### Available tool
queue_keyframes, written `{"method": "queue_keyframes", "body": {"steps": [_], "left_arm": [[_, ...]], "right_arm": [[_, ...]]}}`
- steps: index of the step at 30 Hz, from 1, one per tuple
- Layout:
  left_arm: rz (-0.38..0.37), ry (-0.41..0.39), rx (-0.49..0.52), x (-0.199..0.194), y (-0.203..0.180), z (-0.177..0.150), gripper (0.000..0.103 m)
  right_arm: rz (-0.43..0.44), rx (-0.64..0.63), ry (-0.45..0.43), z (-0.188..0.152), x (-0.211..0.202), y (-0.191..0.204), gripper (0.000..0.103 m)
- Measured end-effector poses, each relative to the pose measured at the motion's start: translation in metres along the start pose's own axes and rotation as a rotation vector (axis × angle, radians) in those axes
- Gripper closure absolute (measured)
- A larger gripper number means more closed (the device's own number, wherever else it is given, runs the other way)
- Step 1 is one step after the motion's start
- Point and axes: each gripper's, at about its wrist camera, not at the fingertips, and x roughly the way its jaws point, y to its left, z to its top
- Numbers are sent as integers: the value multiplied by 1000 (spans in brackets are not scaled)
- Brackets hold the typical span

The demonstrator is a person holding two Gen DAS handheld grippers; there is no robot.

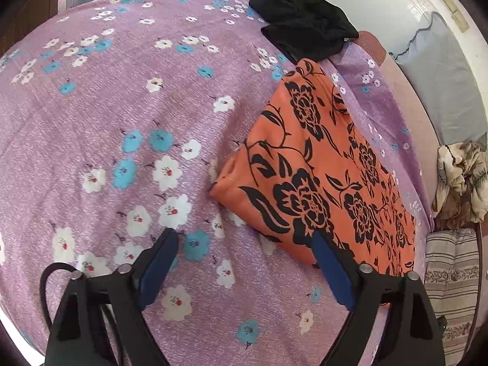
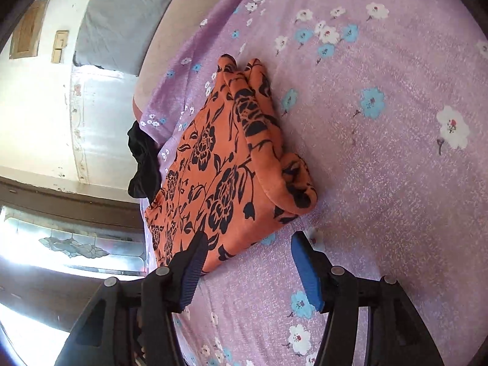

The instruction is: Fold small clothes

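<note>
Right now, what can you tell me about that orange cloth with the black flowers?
The orange garment with black flower print looks like soft, thin fabric, folded into a thick, roughly rectangular bundle with rounded, layered edges. It lies flat on the purple flowered bedsheet. A crumpled black cloth sits at its far end. Neither tool grips it.
</note>
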Motion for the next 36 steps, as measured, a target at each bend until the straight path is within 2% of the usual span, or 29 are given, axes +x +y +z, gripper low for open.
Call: {"method": "queue_keyframes", "body": {"steps": [1, 2, 8, 11, 12, 13, 14, 15, 16, 17, 19, 20, 23, 26, 29, 31, 36], "left_arm": [[21, -3, 18, 4, -4, 0, 33], [48, -16, 34, 6, -8, 0, 35], [80, -89, 61, 28, -33, 15, 35], [73, -123, 74, 34, -38, 21, 36], [57, -134, 68, 34, -39, 22, 41], [38, -139, 70, 33, -38, 22, 56], [22, -143, 82, 33, -40, 23, 63], [22, -148, 100, 34, -43, 23, 64], [36, -156, 127, 35, -46, 22, 66], [53, -160, 149, 37, -48, 21, 66], [66, -162, 163, 42, -50, 21, 66], [62, -165, 162, 42, -50, 22, 69], [31, -173, 162, 40, -51, 23, 79], [16, -190, 162, 30, -50, 19, 82], [-59, -188, 116, 6, -40, 12, 82], [-81, -175, 112, -11, -33, -3, 82], [-30, -102, 144, -27, -25, -64, 82]], "right_arm": [[3, 1, -2, 2, 4, 0, 43], [7, -6, -6, 4, 6, 2, 43], [20, -42, -12, 16, 22, 10, 44], [25, -64, -32, 22, 30, 17, 43], [22, -76, -40, 25, 34, 19, 43], [22, -88, -51, 27, 38, 22, 43], [25, -101, -65, 30, 42, 24, 43], [27, -116, -76, 33, 47, 27, 43], [25, -131, -82, 34, 51, 30, 46], [10, -147, -82, 36, 56, 34, 60], [-55, -176, -72, 35, 64, 36, 78], [-61, -183, -81, 34, 64, 36, 81], [-70, -220, -112, 29, 56, 44, 86], [-69, -273, -166, 20, 41, 56, 88], [-75, -318, -205, 3, 21, 69, 88], [-87, -340, -221, -9, 2, 74, 88], [-123, -310, -195, -29, -42, 55, 88]]}}
